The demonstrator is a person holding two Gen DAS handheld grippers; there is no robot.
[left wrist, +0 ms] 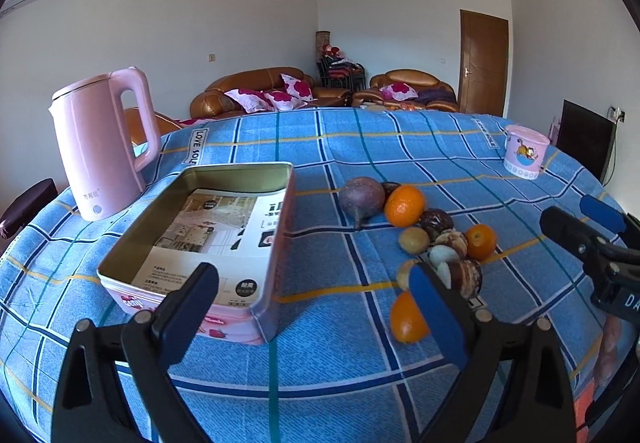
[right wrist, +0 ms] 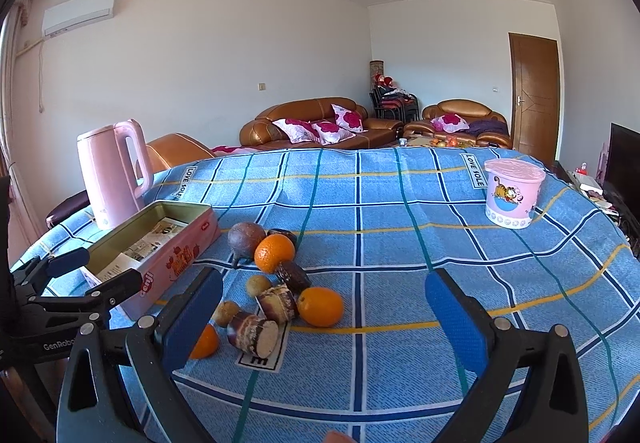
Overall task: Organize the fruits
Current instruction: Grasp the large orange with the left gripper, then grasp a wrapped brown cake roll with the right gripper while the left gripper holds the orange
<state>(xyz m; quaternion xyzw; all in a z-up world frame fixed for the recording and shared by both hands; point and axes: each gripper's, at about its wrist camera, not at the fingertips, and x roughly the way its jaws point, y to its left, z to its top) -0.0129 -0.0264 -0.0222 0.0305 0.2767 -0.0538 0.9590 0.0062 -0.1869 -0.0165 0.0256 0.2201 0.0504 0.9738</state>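
An open pink tin lined with printed paper stands at the left of the blue checked cloth. To its right lies a cluster of fruit: a purple round fruit, an orange, a smaller orange, brown cut pieces and another orange half hidden behind my left gripper's right finger. My left gripper is open and spans the tin's near right corner, holding nothing. My right gripper is open, just short of the fruit pile, with an orange lying beyond its jaws.
A pink kettle stands behind the tin at the far left. A pink cartoon cup sits at the far right of the table. The cloth hangs over the table's edges. Sofas and a door are far behind.
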